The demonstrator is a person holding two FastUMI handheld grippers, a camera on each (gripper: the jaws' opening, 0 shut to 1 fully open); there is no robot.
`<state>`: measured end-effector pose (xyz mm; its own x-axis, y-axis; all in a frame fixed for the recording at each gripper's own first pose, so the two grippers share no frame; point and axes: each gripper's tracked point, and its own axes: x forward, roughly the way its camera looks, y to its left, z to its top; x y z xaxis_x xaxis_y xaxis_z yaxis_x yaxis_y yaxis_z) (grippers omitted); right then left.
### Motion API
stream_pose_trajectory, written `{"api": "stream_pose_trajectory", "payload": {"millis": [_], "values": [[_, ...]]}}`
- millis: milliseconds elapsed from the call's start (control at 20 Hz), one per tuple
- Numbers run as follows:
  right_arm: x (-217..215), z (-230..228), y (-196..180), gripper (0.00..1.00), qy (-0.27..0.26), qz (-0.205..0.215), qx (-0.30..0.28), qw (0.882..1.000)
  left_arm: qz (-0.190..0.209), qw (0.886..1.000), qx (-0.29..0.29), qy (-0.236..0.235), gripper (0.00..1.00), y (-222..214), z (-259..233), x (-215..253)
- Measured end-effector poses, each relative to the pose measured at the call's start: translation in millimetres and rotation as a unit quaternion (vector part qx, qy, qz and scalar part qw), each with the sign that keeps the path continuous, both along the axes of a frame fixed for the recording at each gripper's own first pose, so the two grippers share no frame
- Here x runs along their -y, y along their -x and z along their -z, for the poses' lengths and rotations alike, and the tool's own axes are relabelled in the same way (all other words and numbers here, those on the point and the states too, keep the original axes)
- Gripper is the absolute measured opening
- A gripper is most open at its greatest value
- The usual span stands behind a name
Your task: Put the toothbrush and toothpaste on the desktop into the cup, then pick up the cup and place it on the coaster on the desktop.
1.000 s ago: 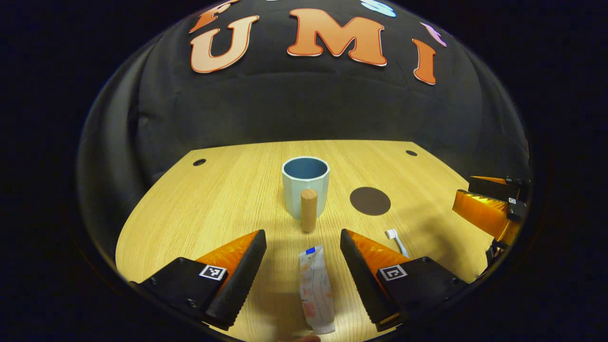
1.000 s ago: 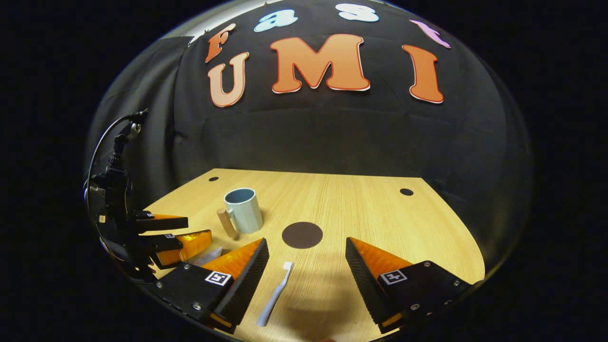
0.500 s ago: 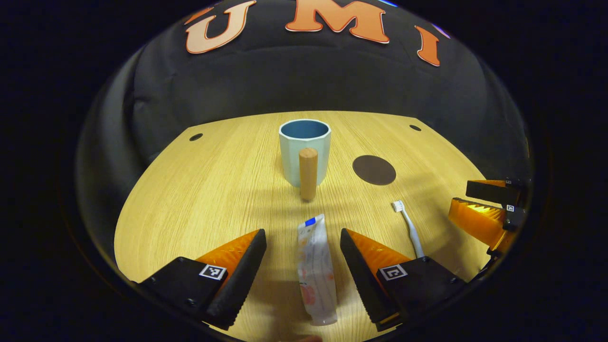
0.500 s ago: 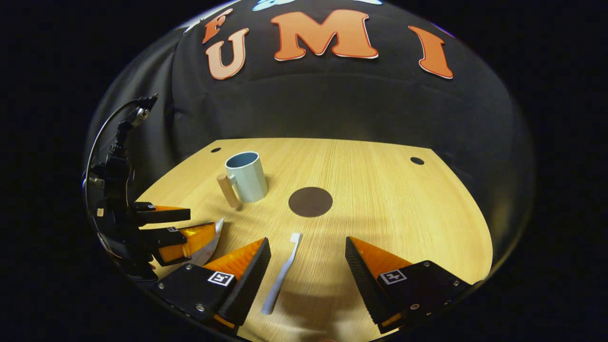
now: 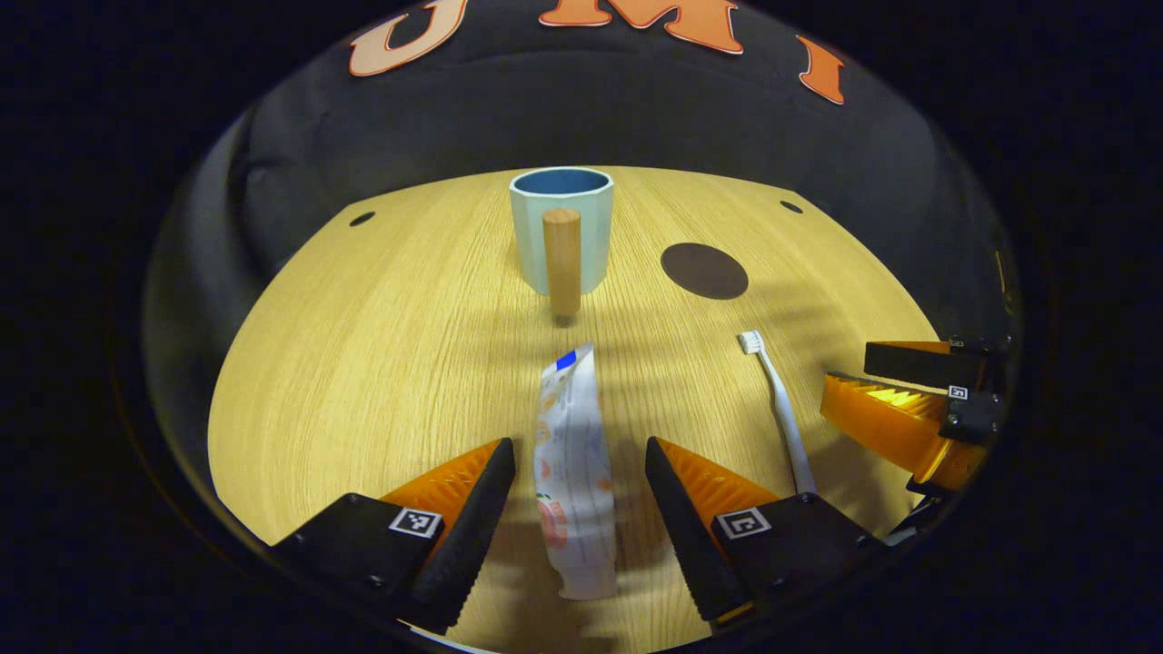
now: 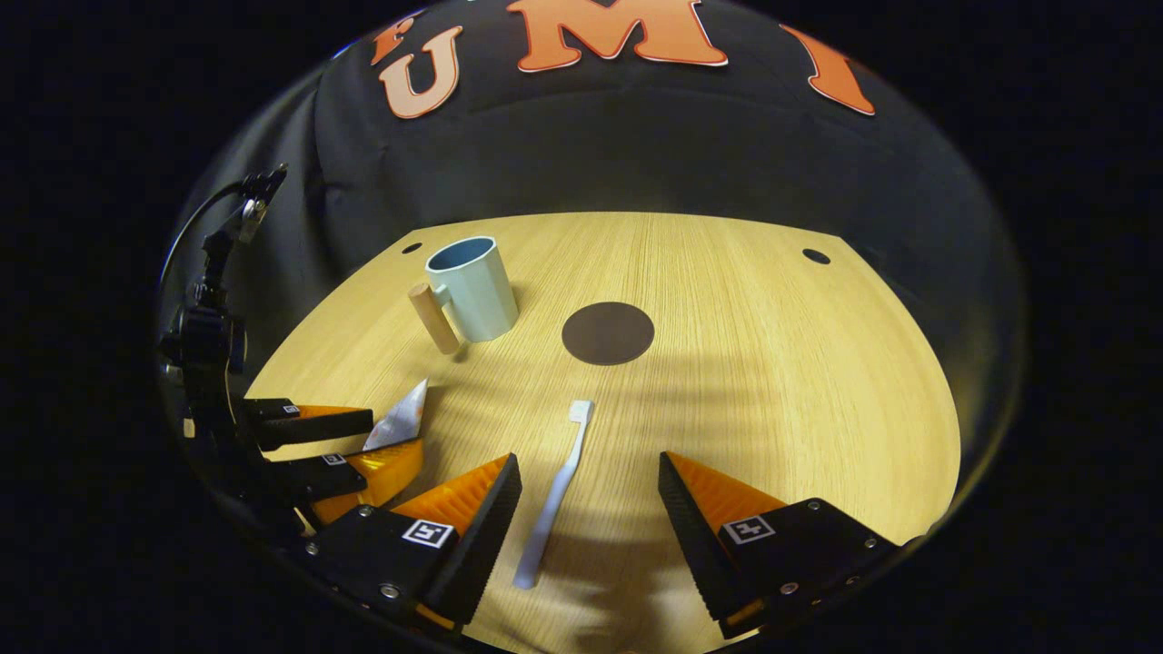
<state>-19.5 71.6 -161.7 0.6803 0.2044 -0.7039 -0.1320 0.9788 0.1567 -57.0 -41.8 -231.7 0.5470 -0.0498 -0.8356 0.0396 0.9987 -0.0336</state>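
Left gripper view sits low over the near edge of the wooden desktop [image 5: 382, 345], looking forward and down along the left gripper [image 5: 580, 509], with the toothpaste [image 5: 572, 472] close up between its fingers and the cup [image 5: 561, 227] straight ahead, farther back. Right gripper view rides just as low, looking the same general way along the right gripper [image 6: 589, 536], toothbrush [image 6: 556, 490] close in front of it. Both face the black wall cloth. They share the desktop, cup, coaster [image 5: 704, 271], toothbrush and toothpaste, and each catches the other gripper at its edge: the right one at the left view's right side, the left one at the right view's left.
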Motion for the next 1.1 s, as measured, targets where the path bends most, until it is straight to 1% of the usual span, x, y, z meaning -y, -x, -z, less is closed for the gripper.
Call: {"api": "stream_pose_trajectory", "payload": {"millis": [100, 150, 200, 250, 350, 400, 450, 650, 700, 750, 800, 850, 900, 950, 1000, 1100], "values": [[0.7, -1.9, 1.2, 0.92, -0.002, 0.000, -0.004, 1.000, -0.011, 1.000, -0.017, 0.005, 0.96, 4.5, 6.3, -1.7], [0.2, 0.2, 2.0, 0.92, -0.003, 0.001, -0.007, 1.000, -0.026, 0.999, -0.021, 0.000, 0.81, 3.3, 11.3, -5.0], [-0.4, 1.8, 1.4, 0.92, -0.003, 0.002, -0.009, 1.000, -0.027, 0.999, -0.018, -0.003, 0.65, -1.7, 14.2, -4.8], [-0.7, 3.6, 2.2, 0.92, -0.003, 0.002, -0.011, 1.000, -0.026, 0.999, -0.022, -0.004, 0.61, 1.6, 8.9, -4.6], [-2.4, 6.0, 1.6, 0.91, -0.002, 0.001, -0.017, 1.000, -0.023, 0.999, -0.023, -0.006, 0.60, 1.0, 9.1, -4.9], [-3.5, 7.8, 1.4, 0.91, -0.002, 0.000, -0.019, 1.000, -0.026, 0.999, -0.023, -0.008, 0.63, -5.8, 4.7, -7.0], [-4.0, 8.9, 2.5, 0.91, -0.002, -0.002, -0.022, 1.000, -0.025, 0.999, -0.019, -0.008, 0.55, -2.2, 12.8, -6.5], [-6.0, 13.5, 3.3, 0.90, 0.002, -0.007, -0.029, 1.000, -0.031, 0.999, -0.008, -0.001, 0.56, -1.9, 8.9, -6.2], [-7.8, 15.0, 3.1, 0.90, 0.001, -0.008, -0.033, 0.999, -0.025, 1.000, -0.005, 0.000, 0.51, -2.8, 9.1, -6.5], [-8.9, 16.9, 3.8, 0.90, 0.001, -0.009, -0.034, 0.999, -0.038, 0.999, -0.005, 0.005, 0.50, -3.1, 11.7, -9.9], [-9.5, 18.8, 4.4, 0.90, 0.002, -0.009, -0.037, 0.999, -0.032, 0.999, -0.003, 0.008, 0.39, -8.9, 20.8, -6.5], [-10.5, 20.4, 5.0, 0.90, 0.003, -0.009, -0.038, 0.999, -0.029, 1.000, -0.001, 0.011, 0.27, -2.0, 8.1, -9.0], [-12.4, 22.9, 4.3, 0.90, 0.004, -0.013, -0.040, 0.999, -0.028, 0.999, 0.002, 0.015, 0.24, -4.8, 8.0, -7.9], [-14.2, 24.0, 4.5, 0.90, 0.006, -0.016, -0.043, 0.999, -0.025, 1.000, 0.004, 0.017, 0.24, -3.2, 8.3, -8.3], [-17.5, 26.2, 5.1, 0.90, 0.007, -0.019, -0.047, 0.999, -0.023, 1.000, 0.006, 0.019, 0.21, -3.9, 7.6, -7.9], [-22.4, 30.4, 5.4, 0.90, 0.007, -0.023, -0.056, 0.998, -0.025, 0.999, 0.011, 0.024, 0.21, -4.4, 6.3, -8.7]]}}
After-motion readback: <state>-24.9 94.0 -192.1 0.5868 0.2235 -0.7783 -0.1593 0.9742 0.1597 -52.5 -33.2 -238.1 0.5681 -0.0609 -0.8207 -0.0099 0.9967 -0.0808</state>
